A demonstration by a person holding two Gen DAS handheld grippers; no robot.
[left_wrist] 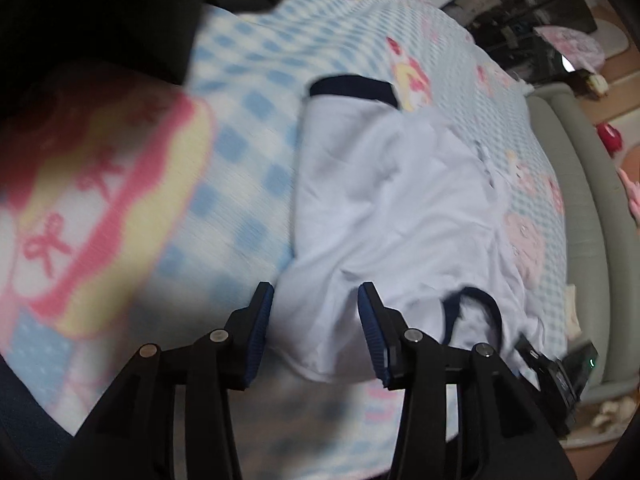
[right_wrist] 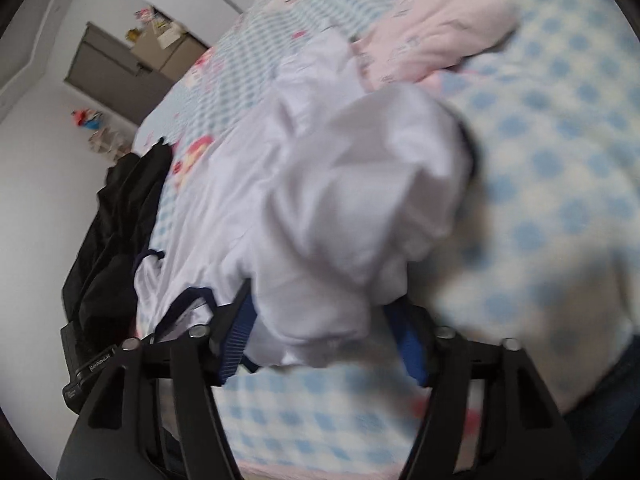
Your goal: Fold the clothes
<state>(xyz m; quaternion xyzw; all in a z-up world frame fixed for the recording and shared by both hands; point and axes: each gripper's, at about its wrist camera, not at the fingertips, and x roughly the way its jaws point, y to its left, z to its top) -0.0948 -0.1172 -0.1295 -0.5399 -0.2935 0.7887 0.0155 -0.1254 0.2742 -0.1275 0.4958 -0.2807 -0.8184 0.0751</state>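
One white shirt (left_wrist: 392, 200) with navy trim lies on a checked bedspread (left_wrist: 256, 80) beside one black garment (right_wrist: 116, 216) and one pink one (right_wrist: 436, 36), its fabric between both spread-jawed tools, left hand-held gripper (left_wrist: 316, 300) and right hand-held gripper (right_wrist: 320, 312).

Blue-checked bedspread (left_wrist: 256, 80) with pink cartoon patches, over a grey padded bed frame (left_wrist: 580, 184). White walls (right_wrist: 36, 184) at left. Far off, grey cabinet (right_wrist: 116, 76).
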